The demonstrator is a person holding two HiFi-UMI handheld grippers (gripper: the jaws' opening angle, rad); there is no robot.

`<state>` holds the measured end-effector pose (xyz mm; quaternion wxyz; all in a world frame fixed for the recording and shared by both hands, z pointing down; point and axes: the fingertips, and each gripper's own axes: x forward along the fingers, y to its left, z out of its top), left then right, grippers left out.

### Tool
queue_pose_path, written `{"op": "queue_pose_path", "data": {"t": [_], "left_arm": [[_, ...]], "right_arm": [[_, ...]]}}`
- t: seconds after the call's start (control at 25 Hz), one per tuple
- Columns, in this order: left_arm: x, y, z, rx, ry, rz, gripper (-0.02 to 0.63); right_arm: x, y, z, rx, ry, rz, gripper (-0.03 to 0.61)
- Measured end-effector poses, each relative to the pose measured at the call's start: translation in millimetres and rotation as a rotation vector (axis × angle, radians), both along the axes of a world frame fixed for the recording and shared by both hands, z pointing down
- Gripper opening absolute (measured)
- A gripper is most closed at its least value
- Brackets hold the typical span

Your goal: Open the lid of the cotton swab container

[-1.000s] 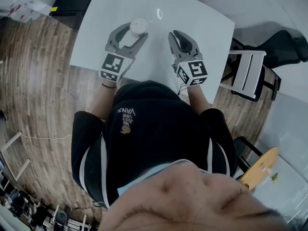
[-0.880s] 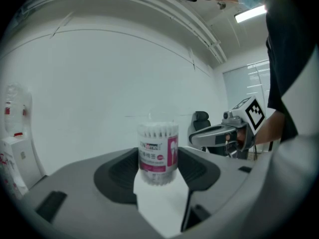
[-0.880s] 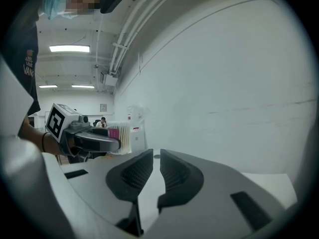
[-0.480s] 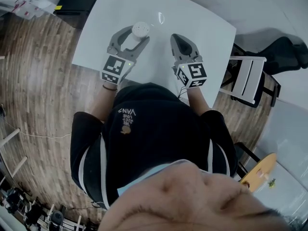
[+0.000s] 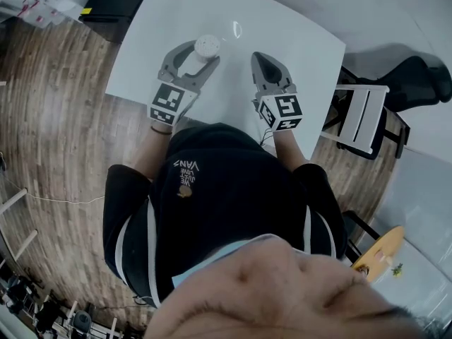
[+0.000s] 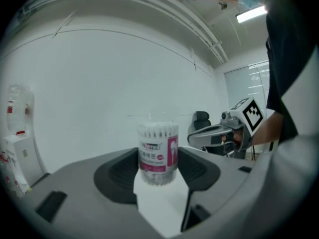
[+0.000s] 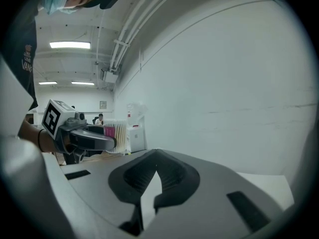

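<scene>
Left gripper [image 5: 203, 53] fingers grip the cotton swab container [image 6: 158, 153]; right gripper [image 5: 260, 57], fingers closed empty beside it, must grasp the lid [image 6: 158, 129].

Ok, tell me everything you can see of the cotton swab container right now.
The cotton swab container is a small clear plastic cylinder packed with upright white-tipped swabs, with a pink and white label around its lower half. Its lid looks still on. It stands upright on the white table, between the left tongs, whose dark pads seem to press on both its sides. The right tongs are shut and apart from it.
</scene>
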<state>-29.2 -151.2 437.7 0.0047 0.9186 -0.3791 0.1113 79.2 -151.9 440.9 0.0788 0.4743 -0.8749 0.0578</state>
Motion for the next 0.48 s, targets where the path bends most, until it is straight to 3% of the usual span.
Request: {"op": "queue_pose_path", "data": {"t": [0.48], "left_arm": [[-4.4,4.5,0.7,-0.004,0.004,-0.009,0.252]], "right_arm": [[-5.8,2.1,0.2,0.001,0.005,-0.011,0.012]]}}
